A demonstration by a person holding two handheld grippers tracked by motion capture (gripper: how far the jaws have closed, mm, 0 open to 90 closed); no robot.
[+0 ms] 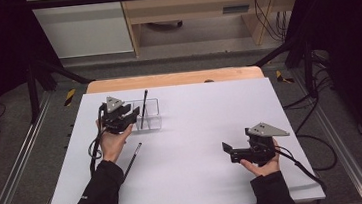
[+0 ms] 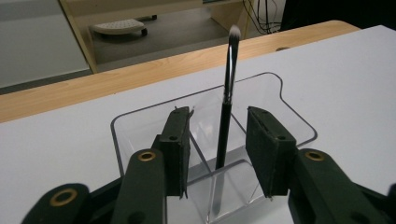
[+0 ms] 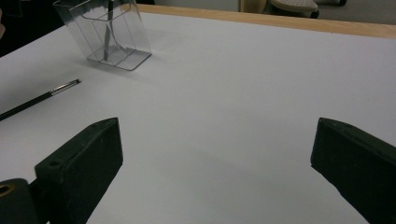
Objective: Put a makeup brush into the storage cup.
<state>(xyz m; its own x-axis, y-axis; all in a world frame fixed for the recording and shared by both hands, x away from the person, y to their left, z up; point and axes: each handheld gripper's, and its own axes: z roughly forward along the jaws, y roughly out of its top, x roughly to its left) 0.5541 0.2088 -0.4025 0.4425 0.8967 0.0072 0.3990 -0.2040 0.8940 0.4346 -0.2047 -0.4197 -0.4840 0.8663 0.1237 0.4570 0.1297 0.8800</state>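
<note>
- 2 brushes: 1 standing brush (image 2: 227,116) leans upright in the clear holder (image 2: 289,114), the other brush (image 1: 132,158) lies flat on the table (image 1: 197,130), just beside the left forearm and nearer the person than the left gripper (image 1: 131,116).
- 1 clear holder: see-through hard plastic, a rounded-corner box with thin inner walls that split it into compartments; it sits directly ahead of the left gripper, its near wall under the jaw tips.
- Standing brush: slim black round handle, shiny metal ferrule, small pale bristle tuft at the top; its handle rises between the 2 left jaws, with a clear gap on each side.
- Left gripper: jaws part-open, pads off the brush, nothing held. Each jaw is black with a flat matte pad and brass-coloured rivets.
- Lying brush: same thin black handle with a silvery ferrule; in the right gripper view it lies far to the left of the jaws.
- Right gripper (image 1: 229,150): 2 black jaws spread wide, nothing between them but bare table; the holder is well apart, ahead and to its left.
- 2 grey 3-cornered plates, 1 atop each gripper.
- 1 table: smooth white matte top with a light wooden far edge.
</note>
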